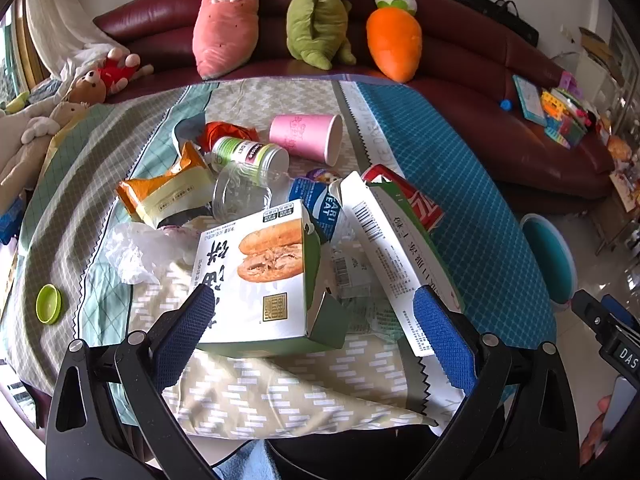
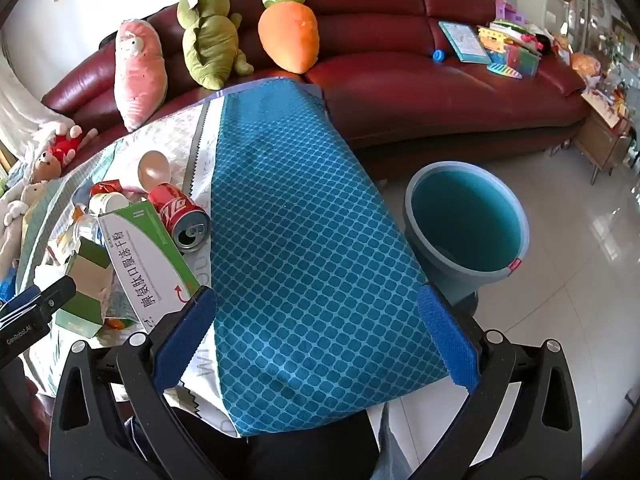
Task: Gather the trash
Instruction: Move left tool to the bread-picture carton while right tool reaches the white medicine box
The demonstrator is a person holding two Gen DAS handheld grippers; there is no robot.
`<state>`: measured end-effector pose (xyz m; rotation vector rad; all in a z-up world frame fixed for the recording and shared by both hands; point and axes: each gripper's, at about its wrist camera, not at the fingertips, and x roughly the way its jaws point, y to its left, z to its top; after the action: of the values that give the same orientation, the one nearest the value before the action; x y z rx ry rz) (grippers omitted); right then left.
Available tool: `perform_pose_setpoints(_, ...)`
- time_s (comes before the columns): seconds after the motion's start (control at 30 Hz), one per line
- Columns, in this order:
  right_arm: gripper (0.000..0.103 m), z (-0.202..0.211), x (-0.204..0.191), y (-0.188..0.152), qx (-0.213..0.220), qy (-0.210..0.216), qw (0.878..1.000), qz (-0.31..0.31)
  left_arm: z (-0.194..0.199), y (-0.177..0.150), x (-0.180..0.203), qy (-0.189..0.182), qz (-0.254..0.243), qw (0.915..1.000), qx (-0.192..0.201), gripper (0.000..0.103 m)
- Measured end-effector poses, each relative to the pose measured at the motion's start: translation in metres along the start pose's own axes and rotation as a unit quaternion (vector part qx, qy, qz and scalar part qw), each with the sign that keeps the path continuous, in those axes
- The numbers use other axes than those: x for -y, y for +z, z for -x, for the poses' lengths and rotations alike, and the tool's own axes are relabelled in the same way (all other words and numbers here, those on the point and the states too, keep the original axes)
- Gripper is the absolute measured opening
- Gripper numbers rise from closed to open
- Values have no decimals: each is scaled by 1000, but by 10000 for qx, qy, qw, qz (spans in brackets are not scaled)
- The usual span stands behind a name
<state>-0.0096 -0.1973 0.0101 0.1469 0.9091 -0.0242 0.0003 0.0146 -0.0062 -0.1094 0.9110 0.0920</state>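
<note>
Your left gripper [image 1: 314, 320], jaws wide and empty, sat over the sandwich box [image 1: 264, 280], its long axis running away from you, while your right gripper [image 2: 316, 328], equally wide and empty, hung nearer the bin [image 2: 466, 220] beside the table.

A printed cotton-like tablecloth [image 2: 304, 240], glossy cardboard sandwich box [image 1: 260, 276], shiny metal cola can [image 2: 182, 216] and smooth plastic bucket [image 2: 466, 226] are shown.

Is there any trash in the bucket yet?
No, the bucket shows only its bare blue inside in the right wrist view.
</note>
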Motion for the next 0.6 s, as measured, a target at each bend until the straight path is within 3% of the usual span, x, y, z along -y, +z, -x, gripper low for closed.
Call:
perform_pose_setpoints(0.43, 97, -5, -5, -1, -27, 25, 10000, 66, -3, -1, -1, -10, -1, 10000, -34, 99)
perform_pose_setpoints(0.6, 97, -8, -17, 0, -83, 84, 9996, 268, -16, -3, -17, 64, 232, 9994, -255, 99)
